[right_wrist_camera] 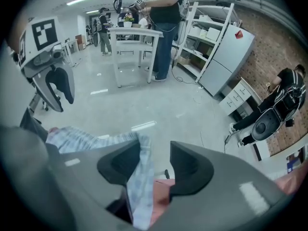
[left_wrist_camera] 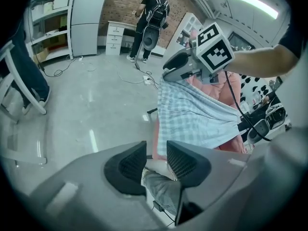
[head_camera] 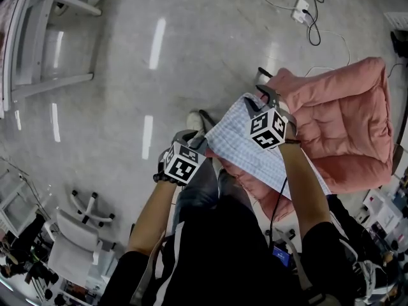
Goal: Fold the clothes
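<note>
Pink cushion (head_camera: 347, 116) carries the blue checked garment (head_camera: 241, 142) across its near side. Right hand-held gripper (right_wrist_camera: 156, 165) released, hem loose between jaws; left hand-held gripper (left_wrist_camera: 156, 160) released, empty. Looks like lay-down; next, regrasp an edge to fold.

We note a grey floor (head_camera: 191, 56) with light reflections. A pink cushion (head_camera: 344, 113) occupies the right of the head view. Beyond it, a white power strip (head_camera: 299, 9) lies on the floor, with a black cable (head_camera: 313, 34) looped just beside it. A white frame (head_camera: 44, 37) stands at top left, and a chair base (head_camera: 89, 209) with castors at lower left.

In the left gripper view we see a brick wall (left_wrist_camera: 125, 4), a drawer unit (left_wrist_camera: 115, 37) against it, a person (left_wrist_camera: 153, 18) with a backpack standing beside the unit, shelving (left_wrist_camera: 50, 23) at left, and a ceiling light (left_wrist_camera: 248, 3).

In the right gripper view we see a white table (right_wrist_camera: 134, 47) carrying a plant (right_wrist_camera: 128, 19), a second person (right_wrist_camera: 166, 28) standing at it, and a white cabinet (right_wrist_camera: 228, 57) to the right.
</note>
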`<state>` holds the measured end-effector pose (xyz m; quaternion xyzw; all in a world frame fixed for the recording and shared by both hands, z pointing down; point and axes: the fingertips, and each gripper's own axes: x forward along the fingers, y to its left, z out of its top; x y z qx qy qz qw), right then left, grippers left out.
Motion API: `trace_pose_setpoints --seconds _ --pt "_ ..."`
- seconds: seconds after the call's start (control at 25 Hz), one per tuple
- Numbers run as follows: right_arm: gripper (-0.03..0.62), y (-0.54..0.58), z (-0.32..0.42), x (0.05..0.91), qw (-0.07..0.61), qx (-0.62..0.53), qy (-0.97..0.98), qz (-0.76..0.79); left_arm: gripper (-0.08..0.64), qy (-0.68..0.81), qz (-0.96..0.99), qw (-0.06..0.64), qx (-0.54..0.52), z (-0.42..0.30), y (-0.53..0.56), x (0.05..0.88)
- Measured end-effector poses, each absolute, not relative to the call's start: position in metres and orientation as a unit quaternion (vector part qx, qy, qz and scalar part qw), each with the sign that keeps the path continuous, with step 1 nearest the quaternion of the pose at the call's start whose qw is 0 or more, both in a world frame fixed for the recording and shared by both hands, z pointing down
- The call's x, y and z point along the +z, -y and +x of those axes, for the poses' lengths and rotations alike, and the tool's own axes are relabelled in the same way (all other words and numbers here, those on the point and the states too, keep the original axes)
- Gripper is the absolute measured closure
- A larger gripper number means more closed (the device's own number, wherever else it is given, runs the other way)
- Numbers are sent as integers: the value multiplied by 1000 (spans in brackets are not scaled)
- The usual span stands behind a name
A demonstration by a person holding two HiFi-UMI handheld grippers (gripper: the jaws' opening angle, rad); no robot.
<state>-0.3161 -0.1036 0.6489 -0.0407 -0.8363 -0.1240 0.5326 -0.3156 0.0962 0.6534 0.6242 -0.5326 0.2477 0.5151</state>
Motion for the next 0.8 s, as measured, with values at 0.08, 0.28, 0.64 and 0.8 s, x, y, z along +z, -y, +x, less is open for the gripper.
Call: trace_pose_setpoints --seconds 0.08,0.28,0.64,0.8 --pt "399 105 -313 647 533 -120 837 -39 422 531 625 515 250 -316 -98 650" --pt "371 100 -315 649 563 -106 817 -69 423 539 626 507 248 -319 -100 639" --pt "305 104 -312 655 590 -117 797 -59 423 540 632 499 246 -317 -102 626" --pt "346 100 -318 640 568 -104 815 -46 426 540 638 489 248 -323 -101 619"
